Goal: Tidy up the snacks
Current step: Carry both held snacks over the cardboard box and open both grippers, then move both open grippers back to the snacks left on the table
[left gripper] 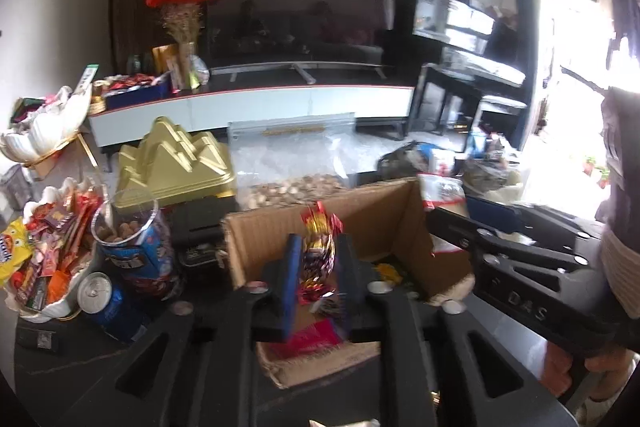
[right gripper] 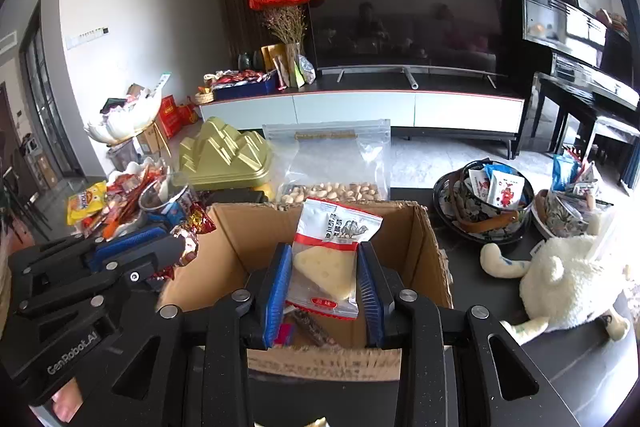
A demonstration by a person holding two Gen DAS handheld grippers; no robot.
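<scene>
left tongs [left gripper: 316, 259] pinching foil candy [left gripper: 318, 247] | right tongs [right gripper: 324, 279] pinching cheese packet [right gripper: 330, 259]

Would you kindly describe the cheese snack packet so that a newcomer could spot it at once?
Find the open cardboard box in front of the television. Just above it, the right tongs hold a clear packet between blue pads. Only it shows a pale holed cheese wedge under a red-and-white top with a camel drawing.
</scene>
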